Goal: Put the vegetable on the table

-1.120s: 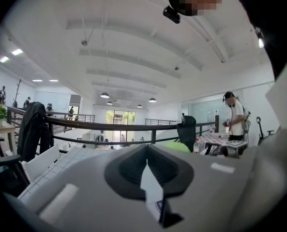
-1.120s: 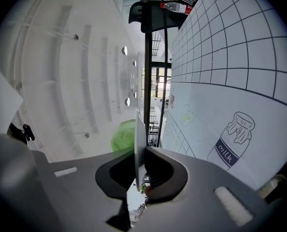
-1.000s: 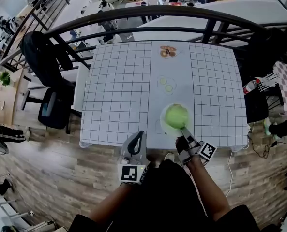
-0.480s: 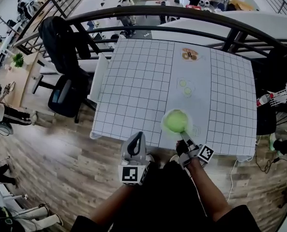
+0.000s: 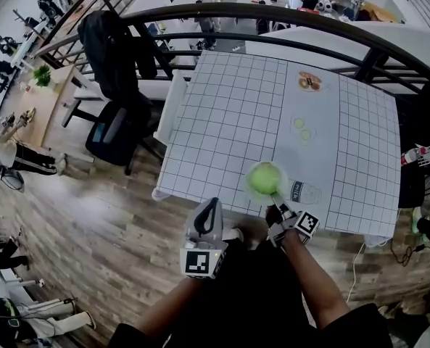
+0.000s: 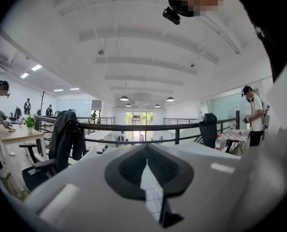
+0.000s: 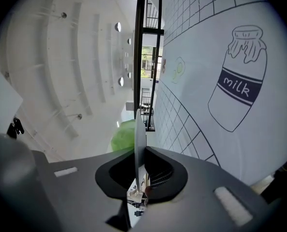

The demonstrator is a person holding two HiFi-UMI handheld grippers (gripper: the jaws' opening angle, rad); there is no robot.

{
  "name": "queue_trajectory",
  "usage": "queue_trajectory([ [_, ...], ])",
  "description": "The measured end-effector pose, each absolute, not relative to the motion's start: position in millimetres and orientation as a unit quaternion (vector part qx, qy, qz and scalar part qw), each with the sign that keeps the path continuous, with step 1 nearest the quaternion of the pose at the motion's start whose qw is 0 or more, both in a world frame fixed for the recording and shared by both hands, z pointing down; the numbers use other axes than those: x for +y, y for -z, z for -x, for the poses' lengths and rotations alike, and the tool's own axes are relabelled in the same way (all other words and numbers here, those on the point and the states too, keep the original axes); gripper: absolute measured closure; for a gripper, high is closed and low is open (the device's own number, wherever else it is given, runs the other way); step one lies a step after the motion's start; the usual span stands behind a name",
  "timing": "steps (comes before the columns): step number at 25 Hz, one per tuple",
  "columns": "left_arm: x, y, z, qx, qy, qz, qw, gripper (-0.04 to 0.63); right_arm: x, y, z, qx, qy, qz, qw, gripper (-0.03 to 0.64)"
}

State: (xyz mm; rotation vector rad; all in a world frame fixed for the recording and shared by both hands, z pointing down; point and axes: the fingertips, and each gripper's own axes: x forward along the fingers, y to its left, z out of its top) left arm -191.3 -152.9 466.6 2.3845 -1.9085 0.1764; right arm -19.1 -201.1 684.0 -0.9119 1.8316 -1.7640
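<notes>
A round green vegetable lies on a white plate over the near edge of the gridded white table. My right gripper is shut on the plate's near rim. In the right gripper view the thin plate edge stands upright between the jaws of the right gripper, with the vegetable to its left and the table to its right. My left gripper hangs over the floor before the table, shut and holding nothing. In the left gripper view the left gripper points level at the table.
A milk bottle drawing is printed just right of the plate, with an egg drawing and a brown food drawing farther back. A black railing curves behind the table. An office chair with a black jacket stands at the left.
The plate with the vegetable has shifted left and toward the table's near edge, uncovering the milk bottle drawing. The table now sits farther right in the head view. Both grippers kept their grip state.
</notes>
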Motion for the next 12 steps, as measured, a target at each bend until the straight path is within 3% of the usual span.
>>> queue_trajectory([
  [12, -143.6, -470.6, 240.7, -0.619, -0.049, -0.782, 0.053, 0.589, -212.4, -724.3, 64.9, 0.647, 0.64, 0.358, 0.209, 0.594],
])
